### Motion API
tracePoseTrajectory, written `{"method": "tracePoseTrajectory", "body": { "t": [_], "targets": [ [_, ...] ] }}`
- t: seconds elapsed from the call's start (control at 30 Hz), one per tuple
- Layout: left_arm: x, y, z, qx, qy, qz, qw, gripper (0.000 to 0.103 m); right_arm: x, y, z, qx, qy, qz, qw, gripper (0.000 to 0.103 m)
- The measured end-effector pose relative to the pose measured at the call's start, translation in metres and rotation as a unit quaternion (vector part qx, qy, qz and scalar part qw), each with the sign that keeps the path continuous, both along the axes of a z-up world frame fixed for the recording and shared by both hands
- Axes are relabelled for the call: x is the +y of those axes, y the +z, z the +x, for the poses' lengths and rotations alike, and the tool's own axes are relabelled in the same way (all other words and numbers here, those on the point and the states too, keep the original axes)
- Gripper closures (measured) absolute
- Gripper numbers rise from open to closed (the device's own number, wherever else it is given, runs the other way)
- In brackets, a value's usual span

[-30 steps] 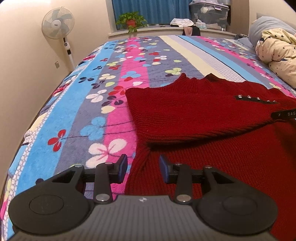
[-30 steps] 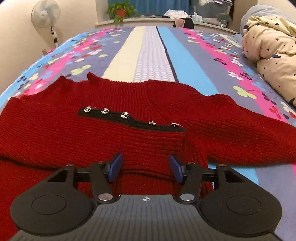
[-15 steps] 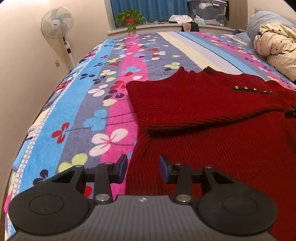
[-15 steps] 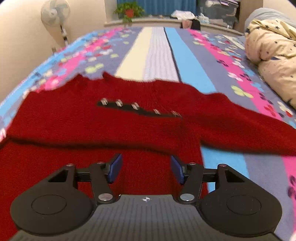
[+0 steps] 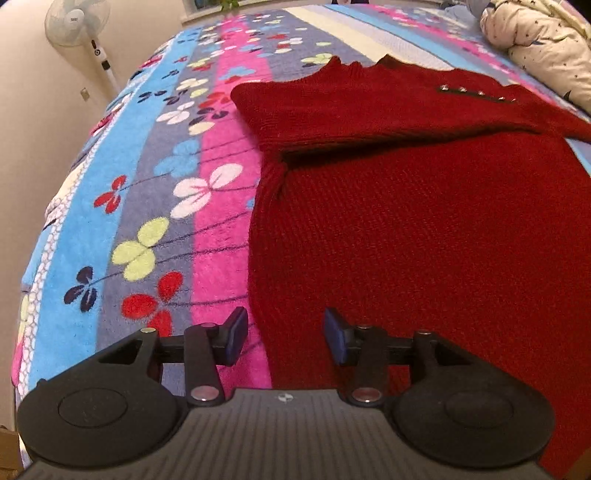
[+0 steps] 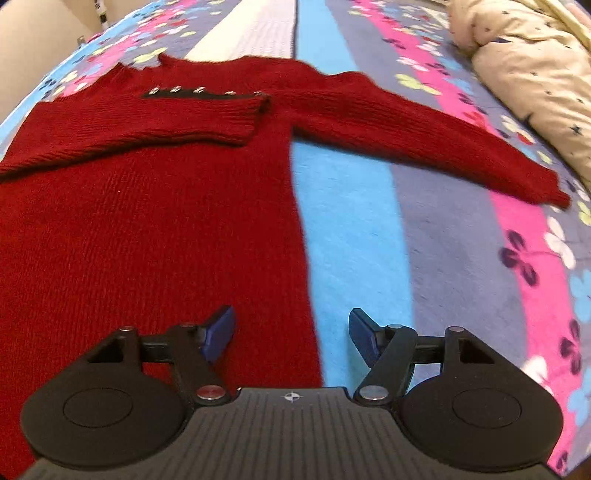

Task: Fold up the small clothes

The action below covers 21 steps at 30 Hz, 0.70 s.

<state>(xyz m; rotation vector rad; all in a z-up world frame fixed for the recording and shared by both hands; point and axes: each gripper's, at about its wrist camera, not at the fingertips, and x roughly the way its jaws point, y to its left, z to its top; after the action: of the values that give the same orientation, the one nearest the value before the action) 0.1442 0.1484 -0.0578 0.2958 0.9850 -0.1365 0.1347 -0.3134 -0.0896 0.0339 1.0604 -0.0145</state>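
A dark red knitted sweater (image 5: 424, 229) lies flat on the flowered bedspread (image 5: 155, 177). Its left sleeve is folded across the chest, with a black strip of silver buttons (image 6: 199, 92) near the neck. Its right sleeve (image 6: 443, 144) stretches out over the bedspread to the right. My left gripper (image 5: 282, 334) is open and empty, above the sweater's lower left edge. My right gripper (image 6: 291, 332) is open and empty, above the sweater's lower right edge (image 6: 306, 280).
A cream star-patterned duvet (image 6: 532, 85) is bunched at the right side of the bed. A standing fan (image 5: 79, 26) stands by the wall beyond the bed's left edge.
Both grippers have pulled back toward the sweater's lower part and tilted down. The sweater has not moved. The right gripper's jaws are a little wider.
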Motion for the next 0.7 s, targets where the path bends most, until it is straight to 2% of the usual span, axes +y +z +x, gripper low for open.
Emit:
{"method": "tracePoseTrajectory", "body": {
  "t": [0.23,0.4,0.5,0.6,0.67,0.7],
  "targets": [
    [-0.018,0.013,-0.010,-0.062,-0.025,0.028,0.9974,0.046,-0.030,0.028,-0.017,-0.059,-0.001,-0.016,0.998,0.034],
    [-0.031,0.020,-0.007,-0.083,-0.016,0.024,0.9962,0.044,-0.055,0.040,-0.021,-0.102,-0.035,0.004,0.994,0.034],
    [-0.038,0.020,-0.007,-0.088,-0.011,0.021,0.9958,0.043,-0.063,0.038,-0.017,-0.124,-0.060,0.006,0.990,0.038],
    [-0.047,0.017,-0.005,-0.085,-0.003,0.018,0.9962,0.043,-0.069,0.042,-0.014,-0.160,-0.081,-0.004,0.984,0.046],
    [-0.055,0.014,-0.003,-0.088,-0.001,0.018,0.9960,0.043,-0.078,0.044,-0.011,-0.177,-0.096,0.005,0.979,0.065],
    [-0.059,0.013,-0.001,-0.090,0.001,0.017,0.9958,0.043,-0.084,0.045,-0.009,-0.183,-0.108,0.014,0.977,0.069]
  ]
}}
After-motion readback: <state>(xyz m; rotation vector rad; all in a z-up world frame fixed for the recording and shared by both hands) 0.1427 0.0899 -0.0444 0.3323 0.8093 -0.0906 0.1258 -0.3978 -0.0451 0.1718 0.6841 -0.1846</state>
